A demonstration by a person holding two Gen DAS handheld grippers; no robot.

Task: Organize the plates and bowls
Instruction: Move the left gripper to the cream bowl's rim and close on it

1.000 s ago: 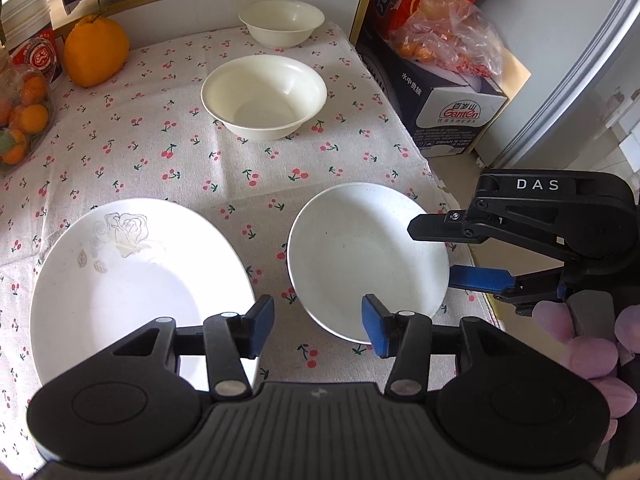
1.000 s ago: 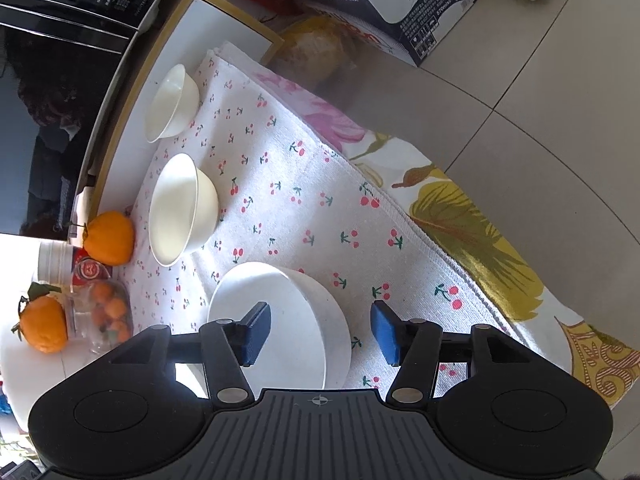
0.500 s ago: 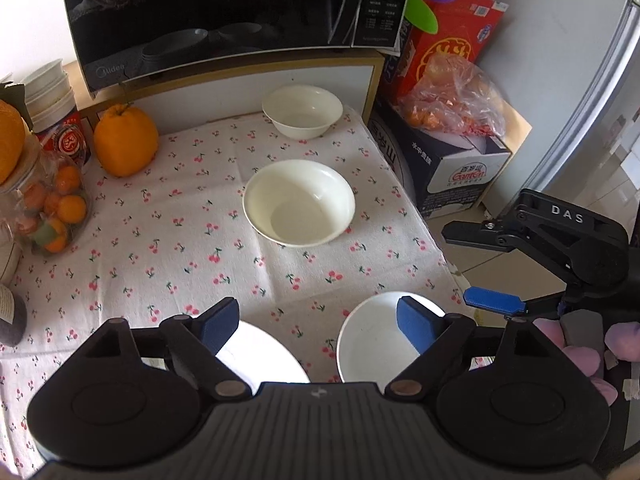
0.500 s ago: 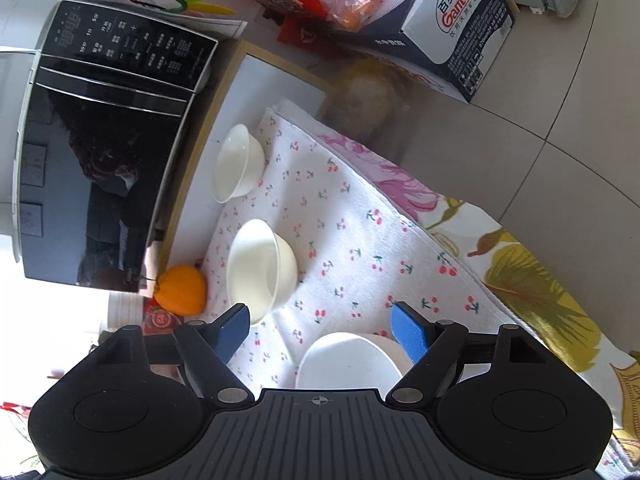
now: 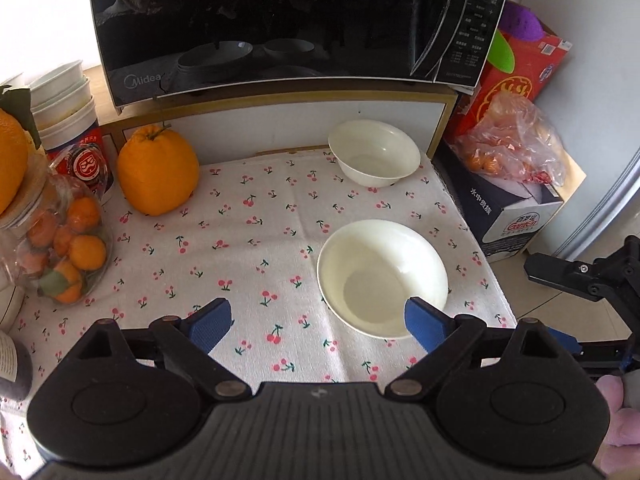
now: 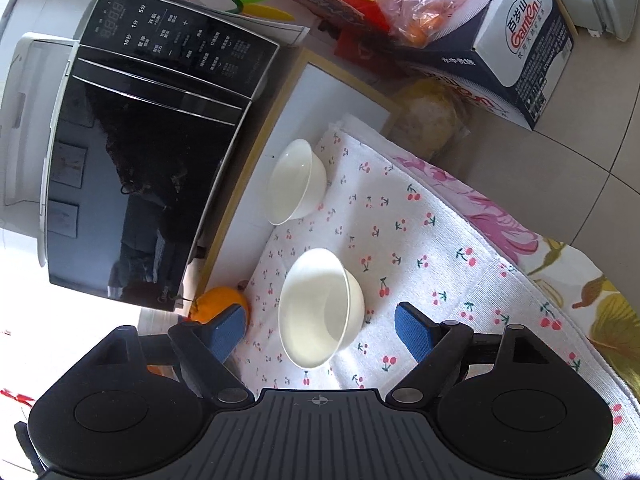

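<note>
Both cams pulled back and pitched up over the last second: the two plates that filled the near field in both views are out of frame now, so nothing here shows where they sit

Largest to smallest, current state:
- microwave (image 5: 280, 20) now dominates the top of the left view; a second ago only its bottom edge showed
- cherry-print cloth (image 5: 248, 240) covers the table, bare between the bowls and the fruit
- large bowl (image 5: 382, 276) upright on the cloth, right of centre, empty. It sits just ahead of the left gripper's right pad, apart from it; in the right view (image 6: 320, 308) it lies between the pads but below them, no contact that I can see
- big orange (image 5: 157, 170) at the back left, well apart from the bowls
- small bowl (image 5: 374, 152) upright at the back right of the cloth, near the shelf edge, apart from the large bowl

Left gripper (image 5: 316, 324): jaws wide, holding nothing. It was narrower a second ago and had spread by the half-second frame
Right gripper (image 6: 320, 332): jaws wide, empty, same spread

My read: focus has swung from plates to bowls; likely next is nesting the small bowl into the large one. Neither bowl has shifted across the three frames
</note>
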